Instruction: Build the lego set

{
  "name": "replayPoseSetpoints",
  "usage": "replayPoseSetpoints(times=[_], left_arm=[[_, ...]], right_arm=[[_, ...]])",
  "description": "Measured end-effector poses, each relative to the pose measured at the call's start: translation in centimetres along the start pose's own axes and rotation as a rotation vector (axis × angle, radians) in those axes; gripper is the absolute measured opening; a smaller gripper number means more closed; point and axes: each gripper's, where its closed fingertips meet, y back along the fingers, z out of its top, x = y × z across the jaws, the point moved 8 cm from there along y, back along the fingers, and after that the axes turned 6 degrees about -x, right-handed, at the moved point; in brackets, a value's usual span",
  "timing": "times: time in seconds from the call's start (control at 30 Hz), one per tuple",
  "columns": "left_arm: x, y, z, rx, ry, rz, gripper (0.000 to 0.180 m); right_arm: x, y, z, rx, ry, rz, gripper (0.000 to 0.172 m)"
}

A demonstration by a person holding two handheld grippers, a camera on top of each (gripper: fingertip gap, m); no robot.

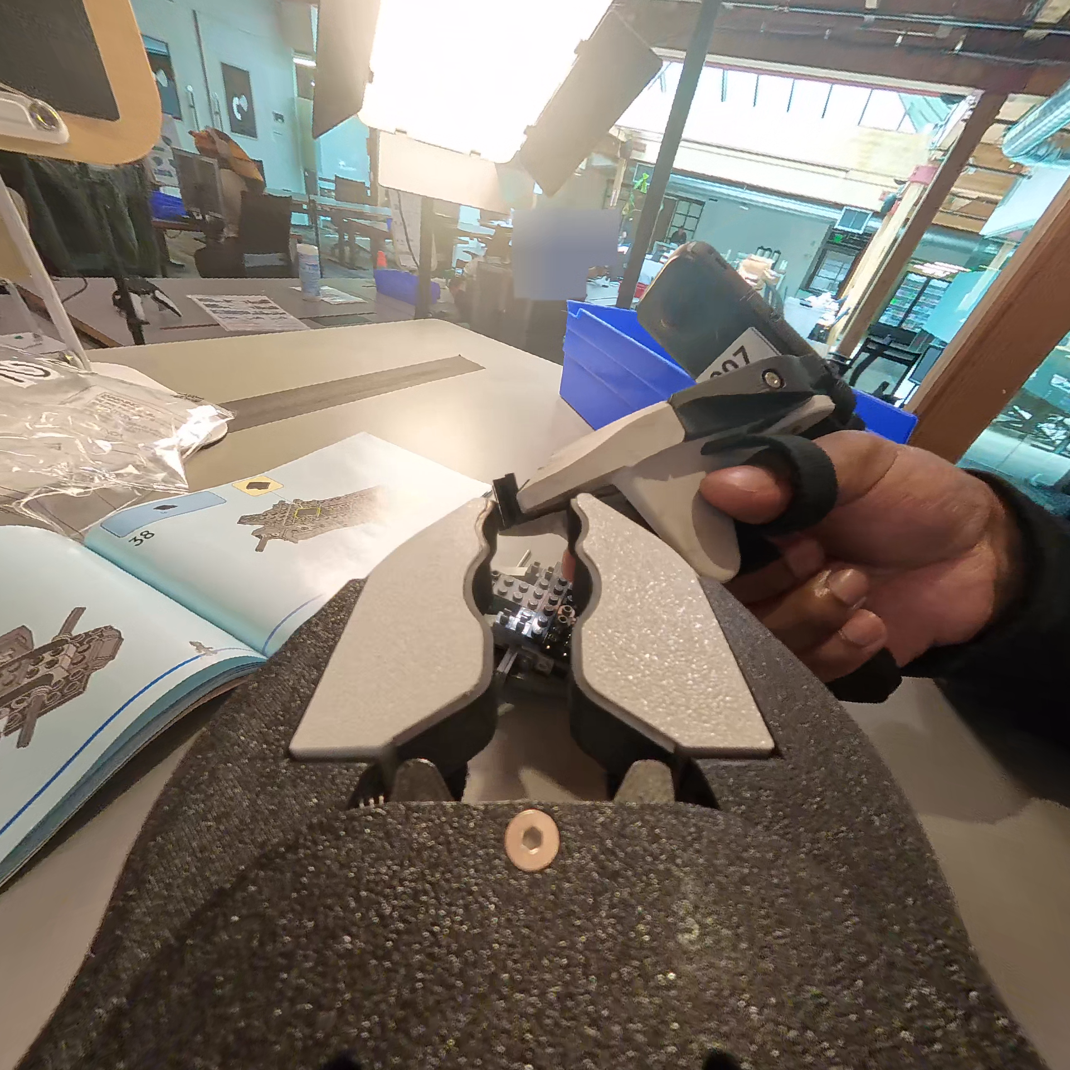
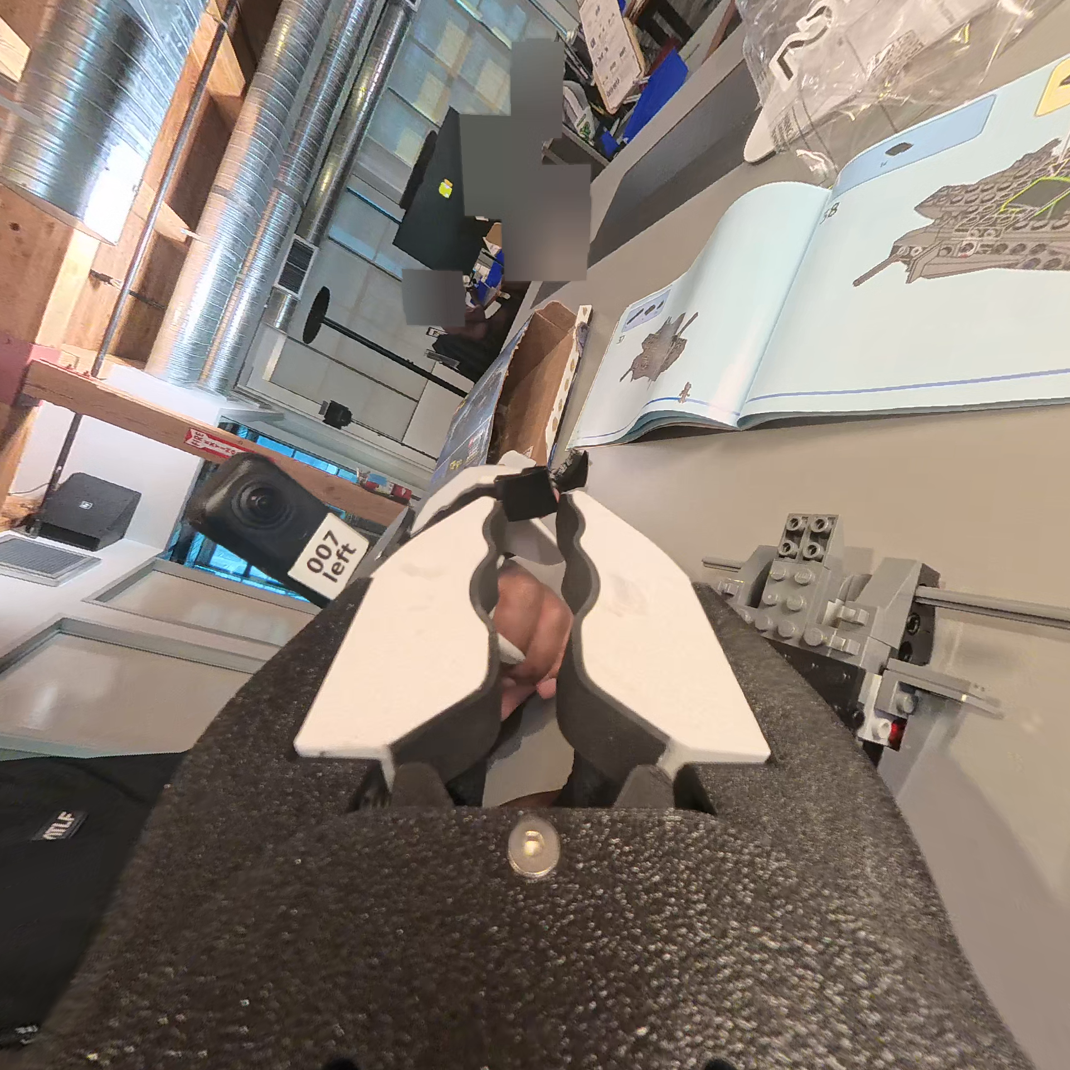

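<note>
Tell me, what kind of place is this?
Probably a big workshop or lab: shiny air ducts, a bright studio light, and a work table with a brick-building booklet.

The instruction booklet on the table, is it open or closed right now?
Open. The instruction booklet lies spread flat on the table, two facing pages of building diagrams showing, with the spine crease between them.

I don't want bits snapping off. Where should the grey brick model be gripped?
Probably the studded middle block of the model, from above, across its flat sides. The thin rods sticking out at either end look fragile.
</note>
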Motion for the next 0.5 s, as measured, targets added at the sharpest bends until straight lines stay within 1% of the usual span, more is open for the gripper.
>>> replayPoseSetpoints(times=[0.17, 0.27, 0.5], left_arm=[[-0.15, 0.03, 0.03, -0.007, -0.030, 0.024, 0.017], [-0.16, 0.14, 0.06, -0.015, -0.031, 0.021, 0.005], [0.12, 0.22, 0.06, -0.015, 0.012, -0.017, 0.003]], right_arm=[[-0.03, 0.01, 0.02, -0.013, -0.027, 0.018, 0.018], [0.00, 0.07, 0.12, -0.019, -0.036, 0.034, 0.018], [-0.04, 0.13, 0.13, -0.013, -0.033, 0.044, 0.017]])
